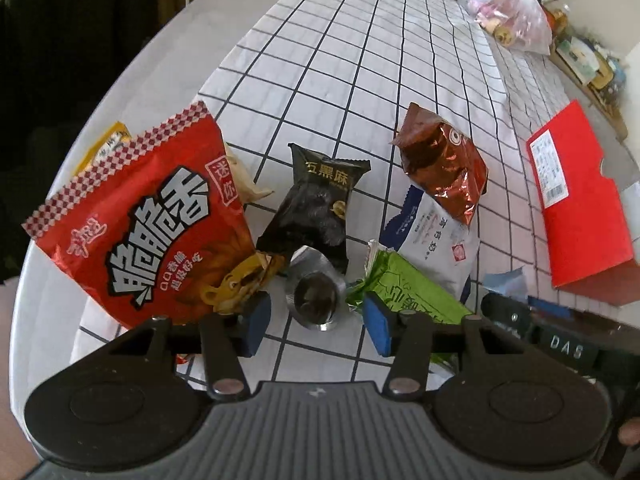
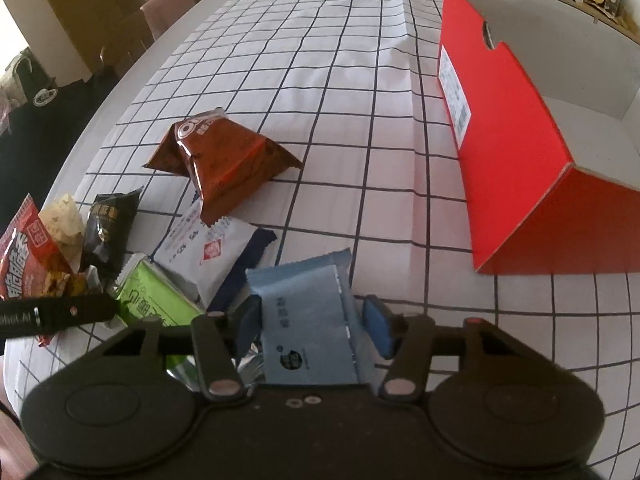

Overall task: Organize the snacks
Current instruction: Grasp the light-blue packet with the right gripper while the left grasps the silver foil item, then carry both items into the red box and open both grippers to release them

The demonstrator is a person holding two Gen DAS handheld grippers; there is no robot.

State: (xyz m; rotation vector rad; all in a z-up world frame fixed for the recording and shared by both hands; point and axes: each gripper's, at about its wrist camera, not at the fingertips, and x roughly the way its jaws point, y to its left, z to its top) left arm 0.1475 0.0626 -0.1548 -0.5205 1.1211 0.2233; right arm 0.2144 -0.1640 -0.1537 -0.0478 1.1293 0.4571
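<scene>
Over the checked tablecloth point(image 1: 360, 60) my left gripper point(image 1: 316, 326) stands open, and a small silver foil packet point(image 1: 314, 300) lies between its blue pads, touching neither. Around it lie a big red snack bag point(image 1: 148, 232), a black packet point(image 1: 316, 204), a green packet point(image 1: 408, 292), a white and blue packet point(image 1: 436, 248) and a shiny brown packet point(image 1: 444, 168). My right gripper point(image 2: 314, 326) is shut on a light blue packet point(image 2: 308, 320), with both pads against its sides. To the right stands an open red box point(image 2: 512, 168) with a white inside.
The snack pile sits near the table's rounded left edge point(image 1: 132, 92). Plastic bags point(image 1: 512, 20) lie at the far end of the table. A cluttered shelf point(image 1: 592, 64) runs along the right. Chairs point(image 2: 168, 8) stand beyond the table at the back left.
</scene>
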